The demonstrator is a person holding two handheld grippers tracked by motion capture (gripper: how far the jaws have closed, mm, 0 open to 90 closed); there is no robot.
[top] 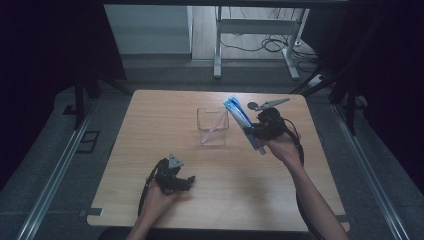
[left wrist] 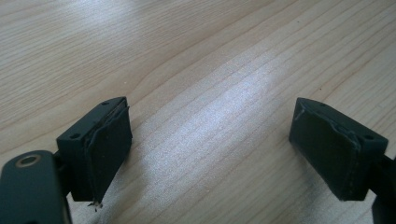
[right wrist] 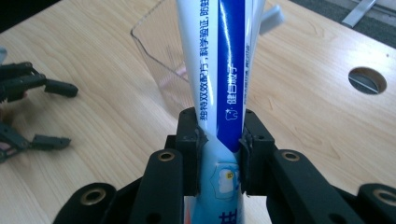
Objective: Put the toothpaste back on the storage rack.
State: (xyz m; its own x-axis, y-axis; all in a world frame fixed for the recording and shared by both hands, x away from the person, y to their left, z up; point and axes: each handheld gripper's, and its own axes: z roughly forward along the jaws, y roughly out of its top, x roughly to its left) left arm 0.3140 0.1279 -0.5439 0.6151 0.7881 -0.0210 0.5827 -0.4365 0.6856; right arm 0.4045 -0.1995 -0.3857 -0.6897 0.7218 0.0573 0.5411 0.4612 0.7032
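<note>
Toothpaste tube (right wrist: 224, 84) sits pinched in the right gripper (right wrist: 219, 149), held aloft just beside the clear cup (top: 212, 126) (a pink straw-like stick leans inside). Carrying is the step in hand; next, the tube likely must be tipped over the rim. Left gripper (left wrist: 210, 154) rests spread on the table (top: 250, 190).

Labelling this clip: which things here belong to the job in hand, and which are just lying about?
In the job: toothpaste tube, right claw shut on it, clear cup.

Lying about: pink stick in the cup, idle open left claw, table.
</note>
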